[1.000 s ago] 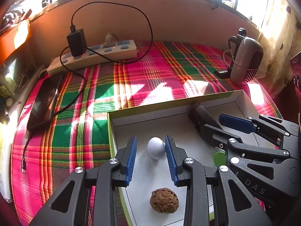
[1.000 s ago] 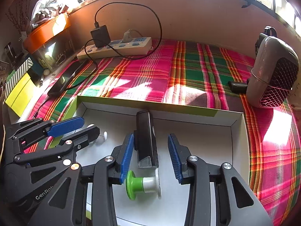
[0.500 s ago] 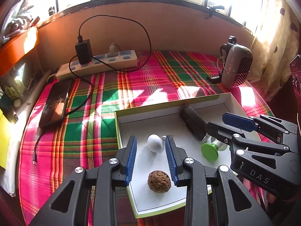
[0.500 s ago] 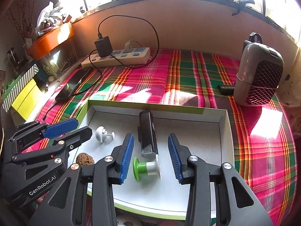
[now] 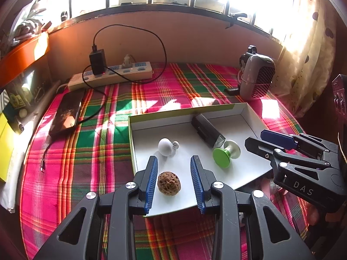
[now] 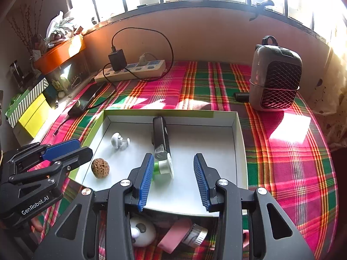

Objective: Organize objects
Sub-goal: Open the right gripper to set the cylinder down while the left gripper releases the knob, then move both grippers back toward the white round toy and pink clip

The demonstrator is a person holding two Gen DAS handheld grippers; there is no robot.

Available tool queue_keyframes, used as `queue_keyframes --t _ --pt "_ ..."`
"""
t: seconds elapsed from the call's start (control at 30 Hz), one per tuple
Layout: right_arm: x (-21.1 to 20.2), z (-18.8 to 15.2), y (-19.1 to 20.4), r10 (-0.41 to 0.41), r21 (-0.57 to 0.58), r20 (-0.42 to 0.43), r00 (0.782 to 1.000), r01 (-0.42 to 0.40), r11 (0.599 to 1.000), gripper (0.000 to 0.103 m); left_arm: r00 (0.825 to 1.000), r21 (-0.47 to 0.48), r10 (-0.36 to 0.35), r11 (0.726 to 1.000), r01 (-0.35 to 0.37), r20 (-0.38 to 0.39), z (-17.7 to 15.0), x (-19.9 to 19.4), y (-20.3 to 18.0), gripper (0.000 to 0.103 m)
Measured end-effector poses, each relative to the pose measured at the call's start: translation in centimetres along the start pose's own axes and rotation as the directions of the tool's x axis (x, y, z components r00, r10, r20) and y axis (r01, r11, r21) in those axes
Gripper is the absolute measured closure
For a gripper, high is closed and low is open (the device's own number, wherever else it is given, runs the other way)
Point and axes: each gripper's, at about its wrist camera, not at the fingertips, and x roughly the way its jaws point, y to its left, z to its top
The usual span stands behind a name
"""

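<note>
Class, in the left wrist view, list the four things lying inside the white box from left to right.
Walnut → white knob → black case → green knob.

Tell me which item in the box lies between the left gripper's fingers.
The brown walnut. It sits at the box's near edge, framed by the left gripper; the white knob, black case and green knob lie farther in.

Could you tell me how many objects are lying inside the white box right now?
4: a walnut at the near left, a white knob behind it, a black device mid-box, and a green knob at its near end.
</note>
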Motion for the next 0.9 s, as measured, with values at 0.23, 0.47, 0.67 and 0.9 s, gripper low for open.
queue_keyframes --t 0.23,0.47,0.67,0.9 --pt "-2.8 -1.9 -1.4 -0.034 0.012 0.043 0.998 0.033 0.999 0.063 0.999 -0.016 -0.041 0.999 0.041 0.018 -1.8 -1.6 -0.5 0.074" --pt "-4.7 -4.6 -3.3 -0.072 0.051 0.052 0.996 0.070 0.996 0.063 0.996 -0.017 -0.085 0.996 0.085 0.011 -3.4 -2.4 -1.2 0.074" --pt "-5.9 -7.0 -5.0 -0.120 0.074 0.040 0.992 0.117 0.990 0.062 0.990 -0.021 -0.136 0.990 0.136 -0.018 -5.0 -2.4 -1.9 0.074" --pt "-5.9 -8.6 -5.5 -0.113 0.068 0.022 0.993 0.111 0.991 0.056 0.981 -0.024 -0.184 0.983 0.182 -0.066 -6.3 -1.5 -2.9 0.073"
